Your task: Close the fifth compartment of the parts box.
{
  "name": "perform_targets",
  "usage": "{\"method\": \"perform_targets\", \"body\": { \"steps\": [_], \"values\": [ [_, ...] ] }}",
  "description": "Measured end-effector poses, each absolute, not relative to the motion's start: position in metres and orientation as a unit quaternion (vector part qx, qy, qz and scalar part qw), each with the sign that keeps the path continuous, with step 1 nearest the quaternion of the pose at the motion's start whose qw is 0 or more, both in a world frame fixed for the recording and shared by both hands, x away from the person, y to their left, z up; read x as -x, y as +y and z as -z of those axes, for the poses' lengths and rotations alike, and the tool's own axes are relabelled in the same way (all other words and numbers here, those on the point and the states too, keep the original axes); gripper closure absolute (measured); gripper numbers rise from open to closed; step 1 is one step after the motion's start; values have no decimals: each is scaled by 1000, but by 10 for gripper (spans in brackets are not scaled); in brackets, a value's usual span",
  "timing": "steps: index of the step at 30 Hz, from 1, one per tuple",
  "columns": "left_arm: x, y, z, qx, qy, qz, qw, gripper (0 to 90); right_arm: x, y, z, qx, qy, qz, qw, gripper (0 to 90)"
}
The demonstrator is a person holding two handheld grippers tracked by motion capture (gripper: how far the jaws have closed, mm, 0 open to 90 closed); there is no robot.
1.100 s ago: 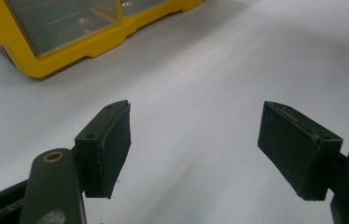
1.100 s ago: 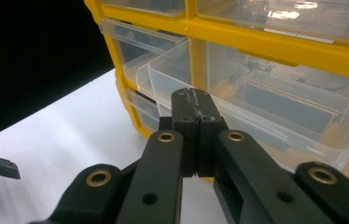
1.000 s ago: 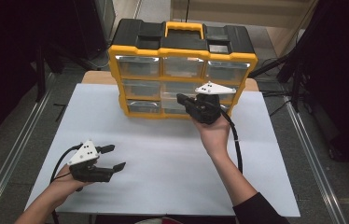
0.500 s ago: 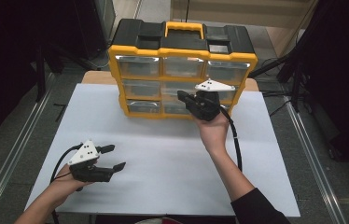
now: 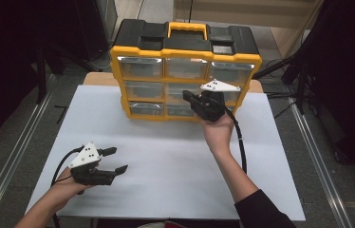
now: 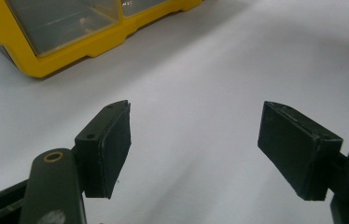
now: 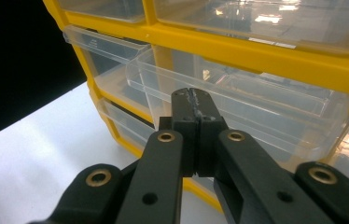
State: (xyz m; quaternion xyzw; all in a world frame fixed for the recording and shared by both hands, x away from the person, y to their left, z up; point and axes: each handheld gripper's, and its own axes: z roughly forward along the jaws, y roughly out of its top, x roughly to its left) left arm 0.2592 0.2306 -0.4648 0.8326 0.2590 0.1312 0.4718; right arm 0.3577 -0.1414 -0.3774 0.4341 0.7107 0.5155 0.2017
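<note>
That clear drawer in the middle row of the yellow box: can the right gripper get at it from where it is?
Probably yes. The right gripper, its jaws shut, sits right at the clear middle drawer of the yellow organizer, with nothing between them. The jaws would need to open to grasp the drawer's lip.

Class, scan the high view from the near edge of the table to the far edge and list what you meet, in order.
Left gripper → right gripper → yellow drawer organiser.

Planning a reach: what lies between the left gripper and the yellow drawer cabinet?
Nothing: bare white table between the left gripper and the yellow drawer cabinet, seen in the high view.
</note>
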Motion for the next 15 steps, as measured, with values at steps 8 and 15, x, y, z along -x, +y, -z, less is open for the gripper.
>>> {"method": "perform_targets", "body": {
  "steps": [8, 15],
  "values": [
    [-259, 231, 465, -834, 258, -131, 471, 257, -360, -143, 379, -436, 708, -516, 206, 900],
    [-259, 231, 465, -834, 258, -131, 470, 257, -363, -144, 380, -436, 705, -518, 211, 900]
  ]
}}
